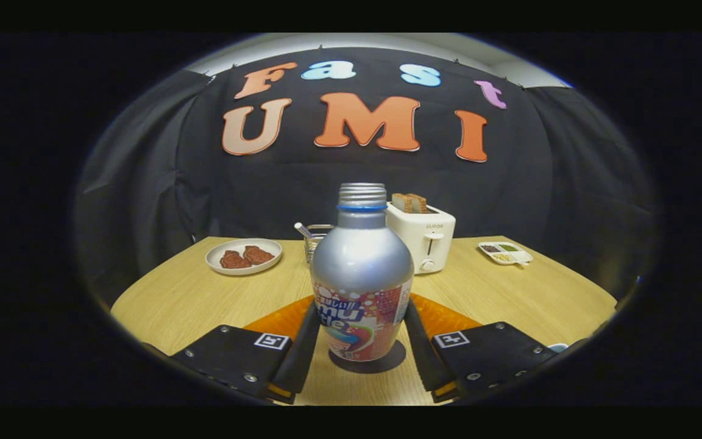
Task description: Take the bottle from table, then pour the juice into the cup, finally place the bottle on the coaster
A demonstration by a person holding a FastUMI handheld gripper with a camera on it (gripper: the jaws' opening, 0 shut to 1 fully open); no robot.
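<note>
1. Plate (244, 256), far left on the counter (174, 299): well clear of you.
2. Tongs (360, 341): fingers flank the bottle (361, 274); whether they press it, you cannot tell.
3. Bottle: upright, uncapped, between the fingers. A loose hold risks slipping or spilling.
4. Coaster (278, 320): just behind the bottle.
5. Toaster (423, 235): close behind; mind it when tilting.
6. Tray (505, 252): far right.

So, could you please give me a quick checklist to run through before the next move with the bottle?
1. Bottle upright on the table: ok.
2. Bottle between the tool fingers: ok.
3. Both fingers pressing on it: cannot tell.
4. Cap off, neck open: ok.
5. Orange coaster just behind the bottle: ok.
6. Cup position known: cannot tell.
</note>
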